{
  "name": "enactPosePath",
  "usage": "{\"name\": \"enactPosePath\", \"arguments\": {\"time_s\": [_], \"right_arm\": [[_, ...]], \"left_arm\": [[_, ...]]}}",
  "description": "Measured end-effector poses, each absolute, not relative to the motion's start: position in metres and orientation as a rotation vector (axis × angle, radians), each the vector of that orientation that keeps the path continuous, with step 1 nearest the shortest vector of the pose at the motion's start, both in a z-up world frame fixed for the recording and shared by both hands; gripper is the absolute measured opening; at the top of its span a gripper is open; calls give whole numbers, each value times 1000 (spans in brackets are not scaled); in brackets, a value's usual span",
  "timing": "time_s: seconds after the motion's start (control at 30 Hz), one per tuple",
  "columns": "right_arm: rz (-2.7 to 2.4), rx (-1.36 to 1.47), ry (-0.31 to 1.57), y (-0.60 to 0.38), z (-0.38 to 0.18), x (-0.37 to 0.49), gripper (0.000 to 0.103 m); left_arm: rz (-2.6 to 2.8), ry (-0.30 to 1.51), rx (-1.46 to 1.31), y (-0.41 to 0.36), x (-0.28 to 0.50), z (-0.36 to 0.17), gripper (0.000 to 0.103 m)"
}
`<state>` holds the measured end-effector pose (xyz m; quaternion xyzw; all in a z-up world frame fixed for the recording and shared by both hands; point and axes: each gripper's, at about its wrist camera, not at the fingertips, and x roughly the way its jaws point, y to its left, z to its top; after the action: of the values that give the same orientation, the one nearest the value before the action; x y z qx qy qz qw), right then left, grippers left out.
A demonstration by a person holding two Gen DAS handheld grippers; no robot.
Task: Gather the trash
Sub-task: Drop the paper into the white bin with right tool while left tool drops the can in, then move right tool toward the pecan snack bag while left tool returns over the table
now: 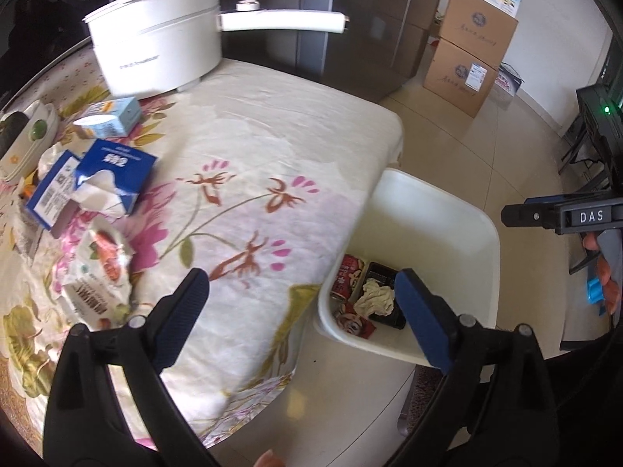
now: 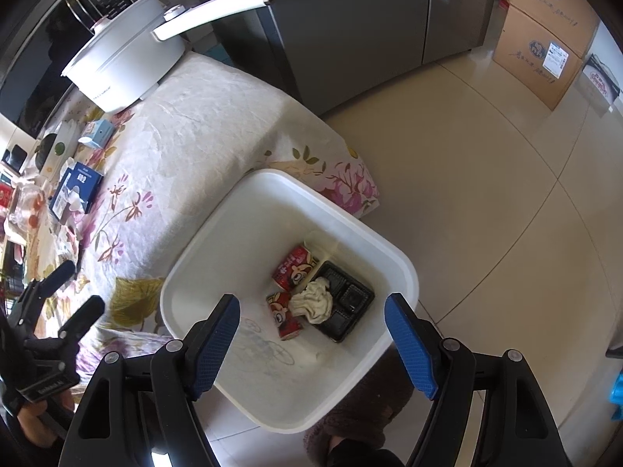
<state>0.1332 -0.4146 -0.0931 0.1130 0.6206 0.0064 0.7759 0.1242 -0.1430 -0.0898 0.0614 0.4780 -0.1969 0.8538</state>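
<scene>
A white bin (image 2: 389, 249) stands on the floor against the table's edge. It holds two red cans (image 2: 296, 270), a crumpled tissue (image 2: 313, 301) and a black plastic tray (image 2: 350, 299). My right gripper (image 2: 311, 330) hangs open over the bin with nothing between its fingers. My left gripper (image 1: 300, 303) is open and empty above the table edge and the bin's rim (image 1: 483, 233). From the right wrist it shows at the far left as the left gripper (image 2: 72, 295). On the flowered tablecloth lie a blue tissue box (image 1: 113, 171), a crumpled wrapper (image 1: 105, 264) and a small light-blue carton (image 1: 113, 116).
A white electric pot (image 1: 155, 39) with a long handle stands at the table's back. White dishes (image 1: 27, 136) sit at the left edge. Stacked cardboard boxes (image 1: 467, 58) and a steel cabinet (image 2: 350, 19) stand across the tiled floor.
</scene>
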Motion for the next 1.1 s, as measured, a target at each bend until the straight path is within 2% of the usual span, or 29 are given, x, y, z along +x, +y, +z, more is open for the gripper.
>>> {"name": "enactPosePath", "arguments": {"time_s": [0.63,0.73,1.1], "right_arm": [[153,147,1308,-304,-73,165,82],[170,129,1299,-279,-70,170,83],[337,-8,1320,-153,-77,182,88]], "left_arm": [[-135,1052,-70,19,120,-65,96],[-101,1060,-103,41,115,-63,101],[55,1031,-201,113,103,-52,102]]}}
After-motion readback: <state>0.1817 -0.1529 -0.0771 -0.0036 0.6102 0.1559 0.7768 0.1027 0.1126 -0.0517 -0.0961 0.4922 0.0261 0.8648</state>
